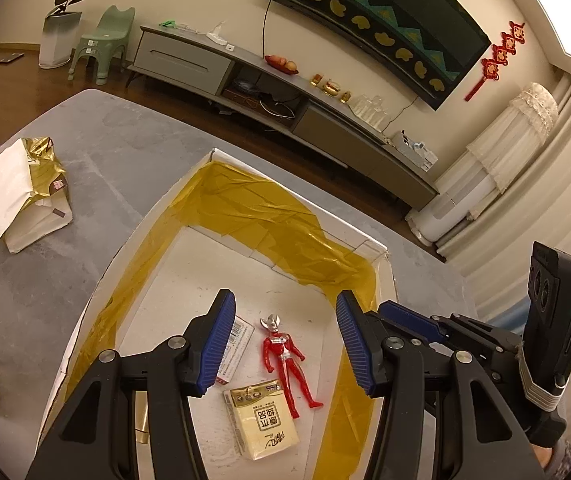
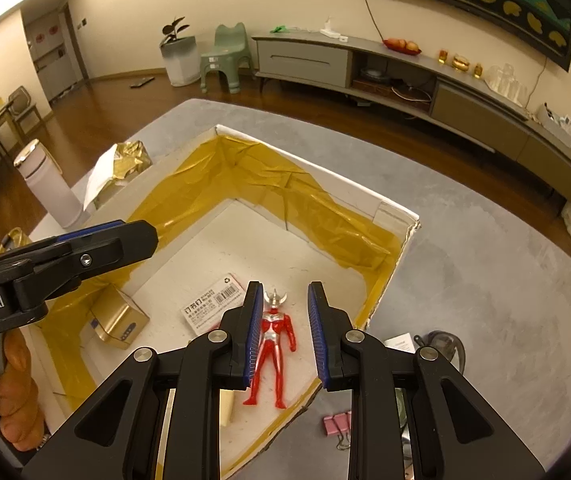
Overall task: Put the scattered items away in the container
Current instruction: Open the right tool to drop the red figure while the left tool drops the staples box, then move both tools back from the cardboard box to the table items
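A white cardboard box (image 1: 213, 272) lined with yellow tape sits on the grey table. On its floor lie a red and silver toy figure (image 1: 285, 360), a cream tissue pack (image 1: 263, 420) and a white staples packet (image 1: 239, 340). My left gripper (image 1: 285, 336) hangs open above them, holding nothing. In the right wrist view my right gripper (image 2: 287, 328) is open over the box (image 2: 253, 248). The figure (image 2: 273, 344) lies flat on the floor between its fingers. A gold carton (image 2: 119, 320) rests by the box's left wall, below the left gripper (image 2: 141, 236).
Pink binder clips (image 2: 337, 424), a white card (image 2: 399, 342) and a dark round object (image 2: 441, 344) lie on the table right of the box. A gold-foil bag (image 1: 33, 196) and a white bottle (image 2: 45, 184) stand to the left. A hand (image 2: 9, 392) holds the left gripper's handle.
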Demonstrator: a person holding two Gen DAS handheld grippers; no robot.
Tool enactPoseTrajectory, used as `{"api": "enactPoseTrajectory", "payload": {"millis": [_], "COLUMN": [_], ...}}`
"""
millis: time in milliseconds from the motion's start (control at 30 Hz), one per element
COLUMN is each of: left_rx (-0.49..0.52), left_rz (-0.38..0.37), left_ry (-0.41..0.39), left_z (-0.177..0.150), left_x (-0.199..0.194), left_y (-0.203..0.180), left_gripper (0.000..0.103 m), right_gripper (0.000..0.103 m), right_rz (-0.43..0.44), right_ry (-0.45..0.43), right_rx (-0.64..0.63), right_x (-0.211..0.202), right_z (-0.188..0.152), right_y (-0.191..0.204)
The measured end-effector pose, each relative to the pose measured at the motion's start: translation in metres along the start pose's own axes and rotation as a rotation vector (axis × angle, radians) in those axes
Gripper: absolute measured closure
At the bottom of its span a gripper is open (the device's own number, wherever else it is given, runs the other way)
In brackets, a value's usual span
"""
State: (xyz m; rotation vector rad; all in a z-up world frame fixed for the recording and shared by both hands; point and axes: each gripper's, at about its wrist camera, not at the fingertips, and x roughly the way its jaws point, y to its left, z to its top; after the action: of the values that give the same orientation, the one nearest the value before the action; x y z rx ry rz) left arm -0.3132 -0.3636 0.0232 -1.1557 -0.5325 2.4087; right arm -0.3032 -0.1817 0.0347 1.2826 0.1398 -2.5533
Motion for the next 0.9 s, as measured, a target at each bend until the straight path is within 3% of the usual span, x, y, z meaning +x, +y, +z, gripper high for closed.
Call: {"api": "enactPoseTrajectory", "payload": {"millis": [167,533,733,900], "left_rx": [0.008,0.033,0.076,0.168], "left_rz": [-0.004,-0.023,-0.039,-0.078], "left_ry": [-0.004,-0.031,-0.048,-0.039], "left_z": [0.000,-0.001,-0.005,-0.016], "left_x": [-0.001,-0.008,-0.013,-0.014], "left_y": [-0.004,-0.012,-0.025,-0.052], "left_gripper": [0.049,0.049,0.049,0.049], "right_gripper": [0.078,0.078,0.078,0.078], "right_rz": [0.043,0.283,0.338,0.351], "right_ry": [-0.014,-0.122,-0.176,-0.201], "right_rx": [0.020,0.103,0.130,0.139], "right_x": [-0.009,-0.059,-0.089,-0.109], "right_z": [-0.006,-0.028,-0.042,-0.063], "right_y": [-0.002,-0.021,-0.032,-0.043]}}
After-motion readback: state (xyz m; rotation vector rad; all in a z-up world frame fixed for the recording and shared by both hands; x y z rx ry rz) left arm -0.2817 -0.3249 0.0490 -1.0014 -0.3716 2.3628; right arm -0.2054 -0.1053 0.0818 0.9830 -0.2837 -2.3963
